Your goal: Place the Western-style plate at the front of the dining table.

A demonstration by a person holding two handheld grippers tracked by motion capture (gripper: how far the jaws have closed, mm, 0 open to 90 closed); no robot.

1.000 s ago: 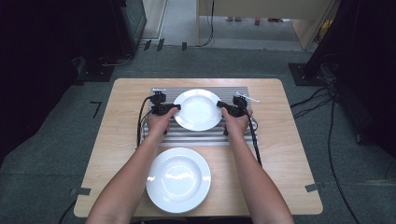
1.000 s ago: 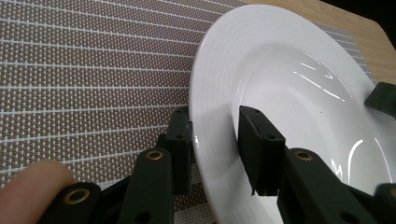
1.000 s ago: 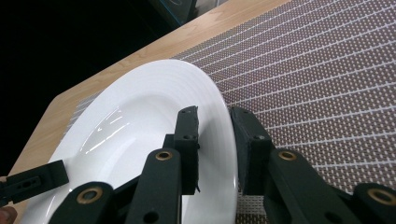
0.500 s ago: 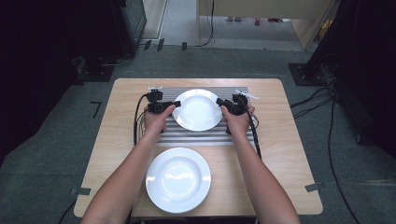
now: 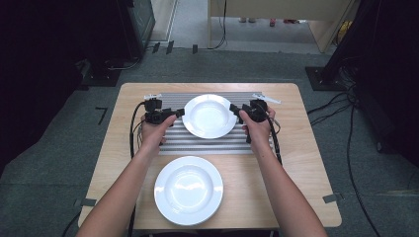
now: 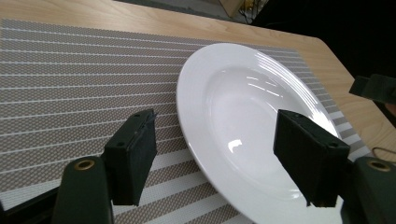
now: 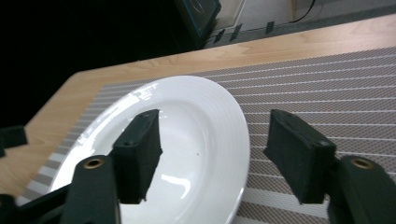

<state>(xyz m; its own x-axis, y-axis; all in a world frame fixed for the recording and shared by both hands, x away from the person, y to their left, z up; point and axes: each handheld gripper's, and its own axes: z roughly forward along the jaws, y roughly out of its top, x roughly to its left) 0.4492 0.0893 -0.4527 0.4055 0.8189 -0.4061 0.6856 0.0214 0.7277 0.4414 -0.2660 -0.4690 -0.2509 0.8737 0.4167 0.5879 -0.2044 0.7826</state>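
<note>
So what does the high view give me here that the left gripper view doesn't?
High view alone: the second white plate near the table's front edge, both forearms, and the left gripper and right gripper flanking the far plate. Left gripper view alone: its jaws, just opened, straddling that plate's rim without touching. Shared: the far plate on the striped placemat.

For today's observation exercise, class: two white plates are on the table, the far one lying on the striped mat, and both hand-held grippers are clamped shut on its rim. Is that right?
Not quite. The left hand-held gripper and right hand-held gripper have just been opening; their jaws stand apart around the far plate's rim without pressing it, as both gripper views show. The near plate and striped mat are as stated.
</note>
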